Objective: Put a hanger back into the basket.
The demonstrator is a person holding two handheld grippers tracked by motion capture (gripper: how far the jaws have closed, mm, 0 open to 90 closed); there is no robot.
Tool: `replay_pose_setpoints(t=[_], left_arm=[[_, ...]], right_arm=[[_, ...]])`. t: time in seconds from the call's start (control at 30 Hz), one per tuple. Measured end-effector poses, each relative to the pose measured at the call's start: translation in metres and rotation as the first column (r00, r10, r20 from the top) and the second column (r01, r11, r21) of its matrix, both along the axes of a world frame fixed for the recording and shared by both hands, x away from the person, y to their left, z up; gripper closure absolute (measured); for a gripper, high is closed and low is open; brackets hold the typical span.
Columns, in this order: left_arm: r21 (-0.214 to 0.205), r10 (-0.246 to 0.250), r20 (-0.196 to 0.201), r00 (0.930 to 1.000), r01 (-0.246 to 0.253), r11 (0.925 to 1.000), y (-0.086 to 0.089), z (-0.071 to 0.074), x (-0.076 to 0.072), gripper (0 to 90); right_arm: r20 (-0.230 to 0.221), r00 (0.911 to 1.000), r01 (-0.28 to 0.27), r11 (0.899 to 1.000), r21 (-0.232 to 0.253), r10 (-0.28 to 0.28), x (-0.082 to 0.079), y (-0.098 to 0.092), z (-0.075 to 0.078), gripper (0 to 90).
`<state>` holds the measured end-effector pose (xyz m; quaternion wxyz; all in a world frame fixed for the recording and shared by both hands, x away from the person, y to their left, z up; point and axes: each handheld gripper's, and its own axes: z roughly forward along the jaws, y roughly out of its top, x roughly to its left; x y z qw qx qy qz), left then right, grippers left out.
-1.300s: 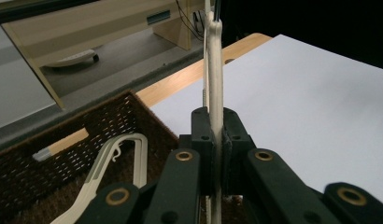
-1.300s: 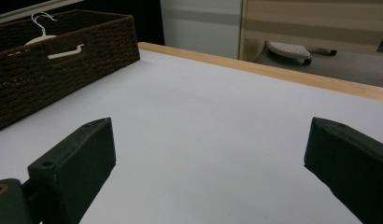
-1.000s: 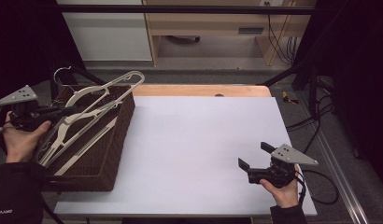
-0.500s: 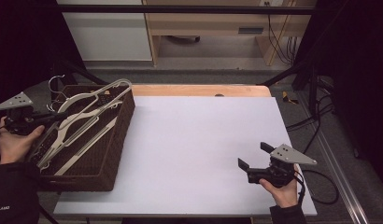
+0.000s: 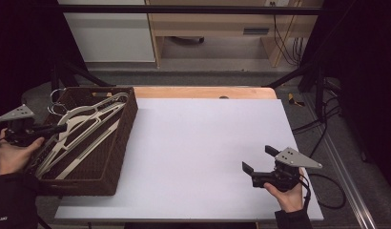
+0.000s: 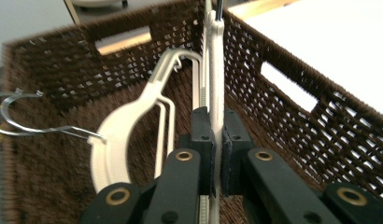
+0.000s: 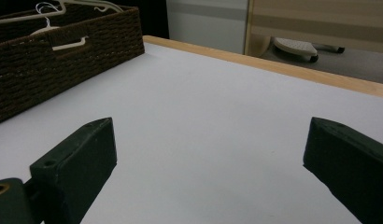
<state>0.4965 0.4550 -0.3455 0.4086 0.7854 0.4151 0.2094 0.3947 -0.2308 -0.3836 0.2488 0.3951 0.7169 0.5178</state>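
Left gripper [image 5: 53, 129] clamped on a cream hanger [image 6: 215, 84] over the basket [image 5: 118, 152]; right gripper [image 5: 253, 167] wide open.

In the left gripper view we see the two jaws pressed tight against the hanger's thin edge, which runs up toward the basket's far wall. A second cream hanger [image 6: 129, 121] with a wire hook [image 6: 21, 116] lies in the basket beside it. From the high view, the brown woven basket sits at the table's [image 5: 208, 143] left edge, with the hangers slanting across it. Our right gripper rests near the table's front right corner, its jaws spread far apart over bare white surface, holding nothing.
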Motion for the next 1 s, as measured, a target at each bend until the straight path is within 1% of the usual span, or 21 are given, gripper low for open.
replay_pose_setpoints(t=[0.1,0.23,0.3,0.33,0.37,0.43,0.5,0.53,0.57,0.6,0.63,0.67,0.7,0.73,0.77,0.83,0.87,0.9,0.97,1.0], left_arm=[[-0.002,0.012,-0.03,0.9995,-0.012,0.9999,-0.003,-0.01,0.002,85.8],[-0.032,0.033,-0.065,0.9973,-0.035,0.9989,-0.003,-0.022,0.004,85.0],[-0.035,0.04,-0.088,0.9953,-0.043,0.9984,-0.004,-0.028,0.005,84.6],[-0.035,0.043,-0.1,0.994,-0.047,0.9983,-0.004,-0.03,0.006,84.4],[-0.049,0.043,-0.11,0.993,-0.049,0.9976,-0.003,-0.029,0.006,84.1],[-0.066,0.055,-0.139,0.9888,-0.064,0.9957,-0.002,-0.029,0.008,83.3],[-0.06,0.079,-0.141,0.9868,-0.088,0.9943,-0.001,-0.028,0.008,82.7],[-0.067,0.086,-0.14,0.9864,-0.097,0.9931,-0.001,-0.029,0.008,82.4],[-0.062,0.116,-0.139,0.9836,-0.125,0.9902,-0.002,-0.029,0.008,82.2],[-0.045,0.142,-0.136,0.9804,-0.149,0.9878,-0.002,-0.028,0.008,81.5],[-0.028,0.157,-0.132,0.9787,-0.162,0.9864,-0.002,-0.027,0.007,80.5],[-0.026,0.18,-0.125,0.9757,-0.185,0.9825,-0.001,-0.026,0.006,78.5],[-0.034,0.213,-0.114,0.9704,-0.218,0.9754,0.0,-0.024,0.004,74.2],[-0.032,0.225,-0.105,0.9686,-0.23,0.9727,0.002,-0.022,0.003,72.2],[-0.033,0.231,-0.107,0.9671,-0.235,0.9714,0.004,-0.021,0.001,72.2],[-0.038,0.243,-0.097,0.9651,-0.248,0.968,0.007,-0.018,-0.003,71.4],[-0.033,0.25,-0.094,0.9636,-0.254,0.9666,0.008,-0.016,-0.006,70.7],[-0.036,0.245,-0.095,0.9649,-0.249,0.9677,0.009,-0.015,-0.007,71.2],[-0.039,0.256,-0.081,0.9633,-0.26,0.9649,0.01,-0.012,-0.012,70.2],[-0.043,0.253,-0.075,0.9646,-0.257,0.9655,0.01,-0.011,-0.014,69.5]], right_arm=[[0.001,1.0,0.0,1.0,0.001,0.0,0.0,0.0,0.0,2.9],[0.001,1.0,-0.002,1.0,0.0,0.002,-0.001,-0.001,0.001,2.9],[0.001,1.0,0.002,1.0,0.005,-0.002,-0.001,-0.001,0.001,3.0],[0.002,1.0,0.0,1.0,0.003,0.0,-0.001,-0.001,0.001,3.0],[0.004,1.0,-0.002,1.0,0.001,0.002,-0.001,-0.001,0.001,3.0],[0.003,1.0,-0.002,1.0,0.0,0.002,-0.001,0.0,0.001,3.0],[0.004,1.0,-0.001,1.0,0.0,0.001,-0.001,0.0,0.001,3.0],[0.005,1.0,-0.001,1.0,-0.001,0.001,-0.001,-0.001,0.001,3.0],[0.004,1.0,-0.003,1.0,0.01,0.003,-0.001,0.0,0.002,3.0],[0.003,1.0,0.005,1.0,0.009,-0.005,-0.001,0.0,0.002,3.0],[0.003,1.0,0.005,1.0,0.01,-0.005,-0.002,-0.001,0.002,3.0],[0.001,1.0,0.006,1.0,0.011,-0.006,-0.002,-0.001,0.002,3.0],[0.0,1.0,0.009,1.0,0.011,-0.009,-0.002,-0.001,0.002,3.0],[0.001,0.9999,0.01,1.0,0.011,-0.01,-0.002,-0.001,0.002,3.1],[0.003,1.0,0.008,1.0,0.01,-0.008,-0.001,-0.001,0.002,3.1],[0.001,1.0,0.007,1.0,0.008,-0.007,-0.001,-0.001,0.001,3.1],[0.001,1.0,0.003,1.0,0.007,-0.003,-0.001,0.0,0.001,3.1],[0.002,1.0,0.005,1.0,0.001,-0.005,-0.001,0.0,0.001,3.1],[-0.003,1.0,0.005,1.0,0.008,-0.005,-0.001,0.001,0.001,3.1],[-0.005,1.0,0.005,1.0,0.007,-0.005,-0.001,0.001,0.001,3.1]])
